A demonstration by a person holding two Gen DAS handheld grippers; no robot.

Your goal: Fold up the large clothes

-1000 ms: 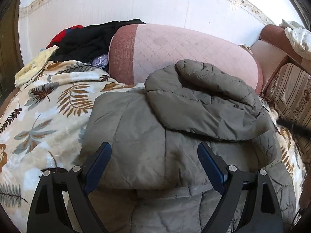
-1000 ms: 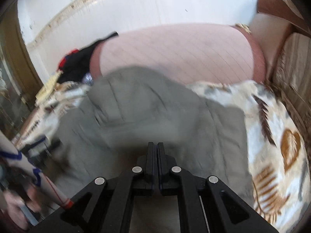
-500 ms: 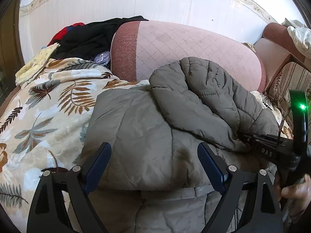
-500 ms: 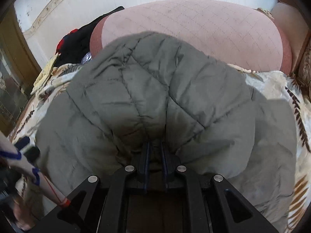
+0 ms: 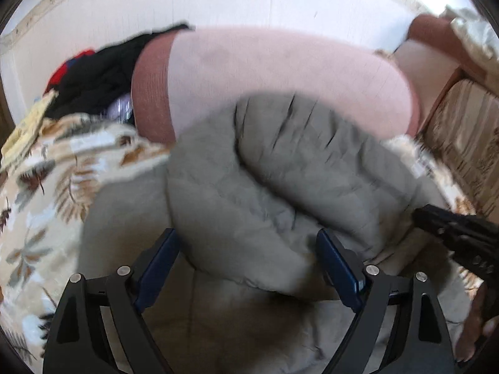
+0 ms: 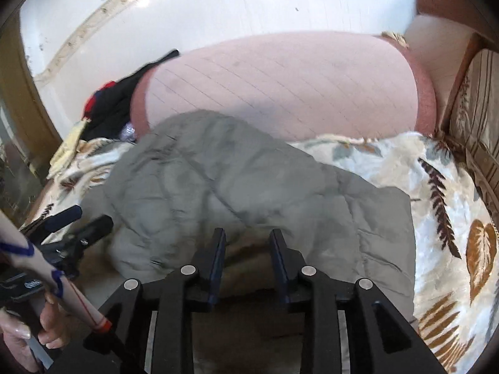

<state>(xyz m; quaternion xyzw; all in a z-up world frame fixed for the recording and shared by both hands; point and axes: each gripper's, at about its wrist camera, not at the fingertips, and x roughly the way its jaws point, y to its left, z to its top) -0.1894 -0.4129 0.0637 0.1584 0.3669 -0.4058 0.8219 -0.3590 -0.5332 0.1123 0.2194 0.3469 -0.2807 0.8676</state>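
Jaws of the left gripper stand wide over the grey quilted jacket, gripping nothing. Right gripper: jaws opening, a padded fold bunched just ahead, none of it pinched between them. The jacket lies mid-way along the leaf-print blanket, its near hem cut off. Beyond, motion blur softens the pink cushion and dark clothes pile.

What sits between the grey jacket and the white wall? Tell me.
The pink sofa backrest stands between the grey jacket and the white wall, clearest in the right wrist view.
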